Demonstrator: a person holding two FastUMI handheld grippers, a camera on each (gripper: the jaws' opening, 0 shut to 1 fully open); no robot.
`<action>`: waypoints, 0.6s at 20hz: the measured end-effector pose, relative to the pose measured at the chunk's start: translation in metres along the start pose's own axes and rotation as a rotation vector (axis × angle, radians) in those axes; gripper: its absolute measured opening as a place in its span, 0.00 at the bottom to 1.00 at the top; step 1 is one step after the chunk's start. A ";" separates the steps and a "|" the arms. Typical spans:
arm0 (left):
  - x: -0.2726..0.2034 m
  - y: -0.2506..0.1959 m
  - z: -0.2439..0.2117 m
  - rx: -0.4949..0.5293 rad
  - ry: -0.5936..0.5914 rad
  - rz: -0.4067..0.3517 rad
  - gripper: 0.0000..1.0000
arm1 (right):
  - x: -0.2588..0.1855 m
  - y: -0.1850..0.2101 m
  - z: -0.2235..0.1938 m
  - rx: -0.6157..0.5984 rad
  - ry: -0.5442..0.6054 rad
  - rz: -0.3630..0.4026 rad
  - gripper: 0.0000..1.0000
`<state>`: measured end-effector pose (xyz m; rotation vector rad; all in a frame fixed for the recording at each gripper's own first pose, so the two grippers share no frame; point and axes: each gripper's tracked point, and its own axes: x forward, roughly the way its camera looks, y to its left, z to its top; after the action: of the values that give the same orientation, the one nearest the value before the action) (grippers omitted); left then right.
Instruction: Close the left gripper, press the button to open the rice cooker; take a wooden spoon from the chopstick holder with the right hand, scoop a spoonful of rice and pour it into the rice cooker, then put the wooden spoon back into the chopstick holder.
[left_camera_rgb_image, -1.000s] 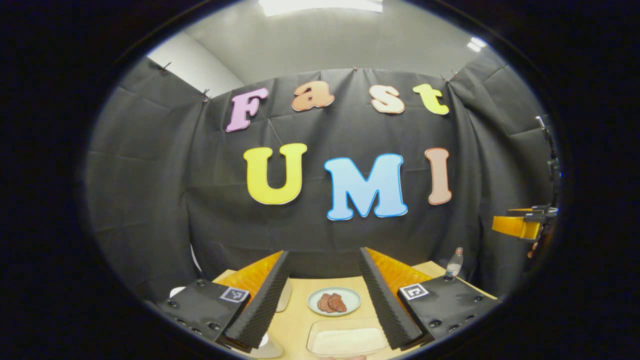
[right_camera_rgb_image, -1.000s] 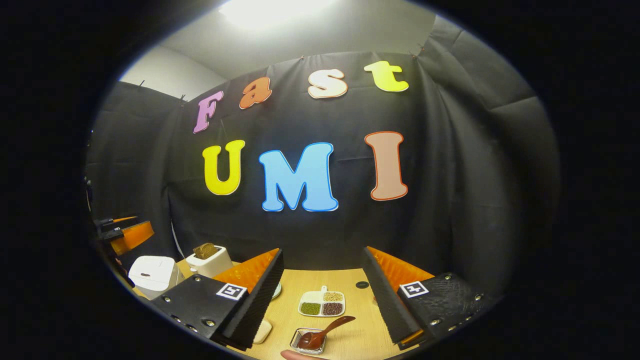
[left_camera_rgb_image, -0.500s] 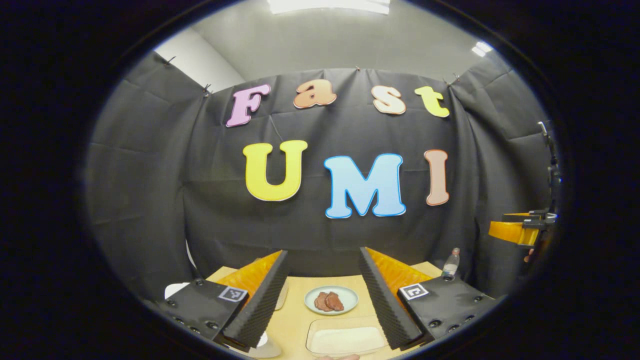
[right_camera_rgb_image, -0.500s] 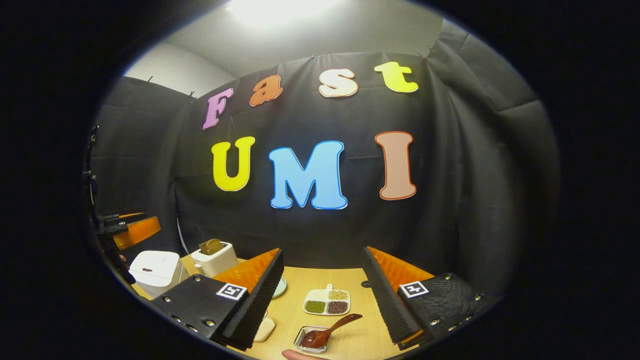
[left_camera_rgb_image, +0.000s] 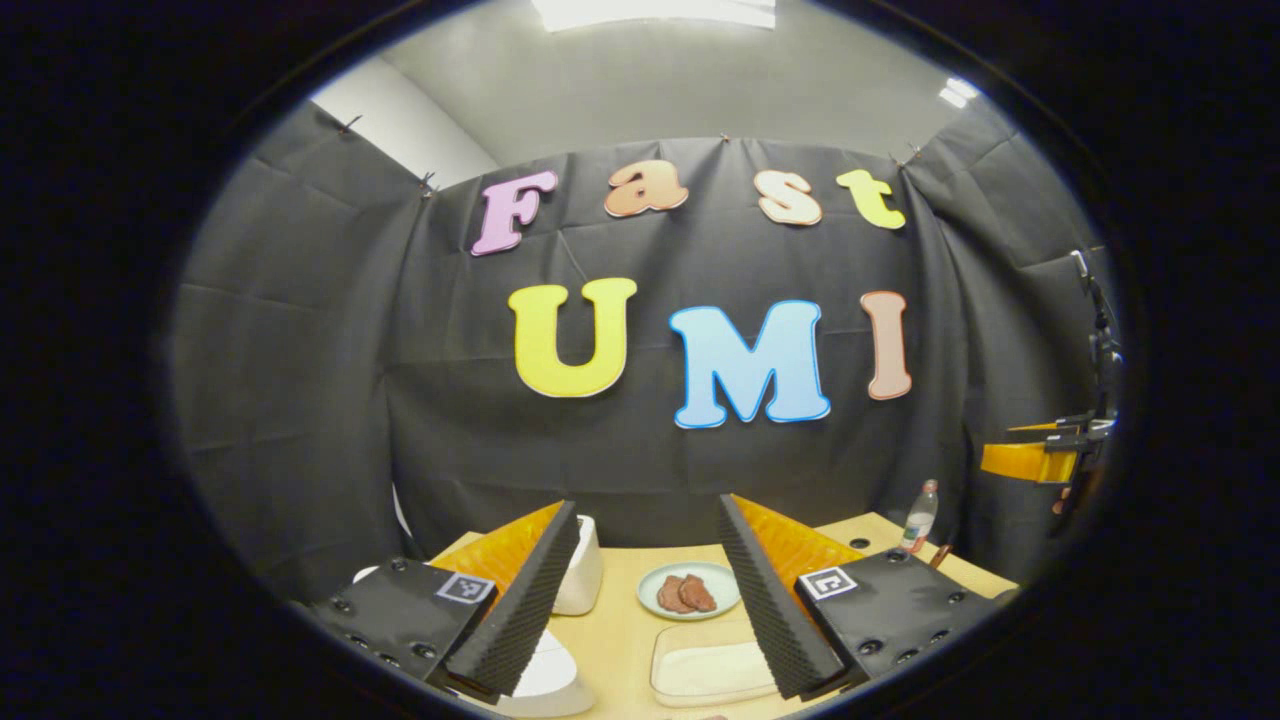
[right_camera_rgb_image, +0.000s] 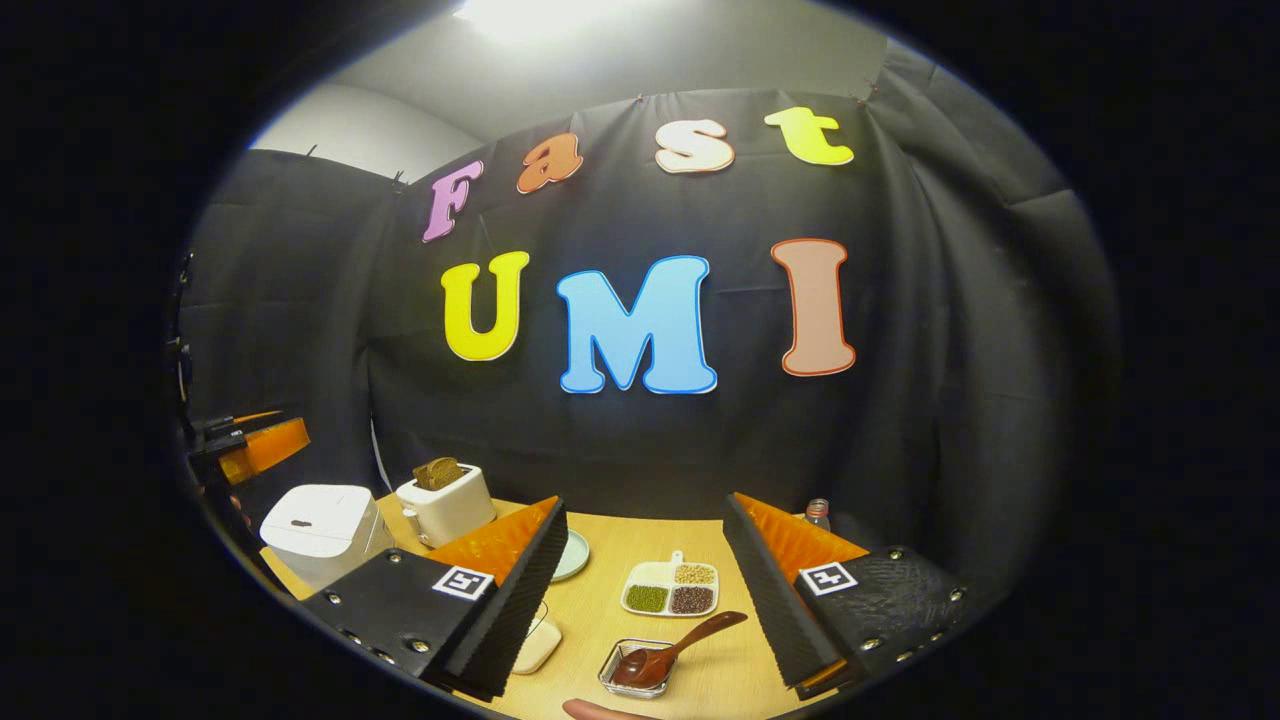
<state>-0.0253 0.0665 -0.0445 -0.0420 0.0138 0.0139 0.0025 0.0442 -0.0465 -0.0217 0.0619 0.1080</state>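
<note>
My left tool (left_camera_rgb_image: 648, 600) has two long wedge-shaped fingers (left_camera_rgb_image: 520, 610) lined on their inner faces with ribbed, saw-toothed foam. Each finger sits on a flat block (left_camera_rgb_image: 400, 625) studded with small round screws, and each block carries a square black-and-white marker (left_camera_rgb_image: 827, 583) near its inner corner. My right tool (right_camera_rgb_image: 645, 600) is built the same way: ribbed pads (right_camera_rgb_image: 515, 605), screw-dotted mounts (right_camera_rgb_image: 885, 600) and a square marker (right_camera_rgb_image: 460, 581) on each side. Seen from the other side, each tool shows as a wedge on a thin dark frame (left_camera_rgb_image: 1045, 455). A fingertip (right_camera_rgb_image: 600, 710) of mine peeks in at the bottom of the right gripper view.
</note>
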 end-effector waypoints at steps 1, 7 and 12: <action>-0.002 0.010 -0.006 -0.003 0.003 0.009 0.94 | 0.001 0.001 -0.003 0.003 -0.001 0.001 0.96; -0.005 0.064 -0.042 -0.017 0.037 0.023 0.51 | 0.007 0.004 -0.026 0.008 0.027 0.014 0.96; -0.007 0.110 -0.093 -0.026 0.112 0.051 0.10 | 0.007 0.004 -0.031 0.031 0.031 0.009 0.96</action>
<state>-0.0355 0.1728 -0.1424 -0.0687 0.1266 0.0623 0.0076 0.0482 -0.0783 0.0076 0.0950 0.1155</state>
